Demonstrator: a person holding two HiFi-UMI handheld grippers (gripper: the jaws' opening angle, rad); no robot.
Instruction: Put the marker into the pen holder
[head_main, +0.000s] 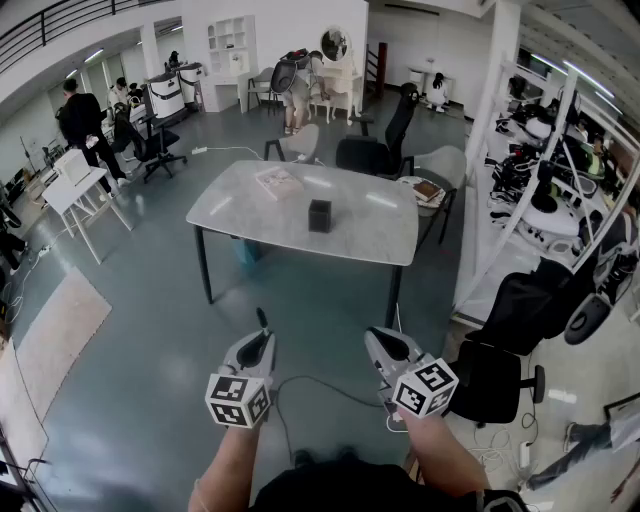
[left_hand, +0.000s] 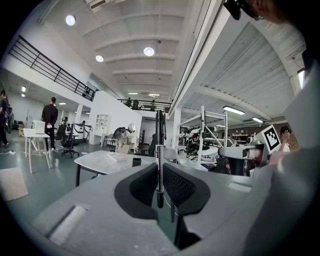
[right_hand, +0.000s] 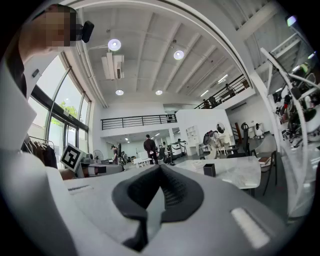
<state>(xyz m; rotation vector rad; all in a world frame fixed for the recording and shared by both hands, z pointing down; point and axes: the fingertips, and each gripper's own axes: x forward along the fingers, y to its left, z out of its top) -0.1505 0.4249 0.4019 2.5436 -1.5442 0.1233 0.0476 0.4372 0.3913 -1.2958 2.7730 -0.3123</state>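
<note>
1. Marker (left_hand: 159, 150) stands upright, pinched between the jaws of the left gripper (head_main: 258, 345). It is near the person and well apart from the table (head_main: 250, 210).
2. Pen holder (head_main: 319, 215), a small black box, sits about mid-table, far ahead, with a book (head_main: 279, 181) to its far left.
3. Right gripper (head_main: 388, 350) has its jaws pressed together on nothing.
4. Step in hand looks like the carry. The next move calls for walking to the table's near edge, then lowering the marker into the holder's open top.
5. Floor ahead is open. A cable (head_main: 330, 385) trails near the feet, an office chair (head_main: 500, 375) stands near right, and other chairs crowd the far edge.
</note>
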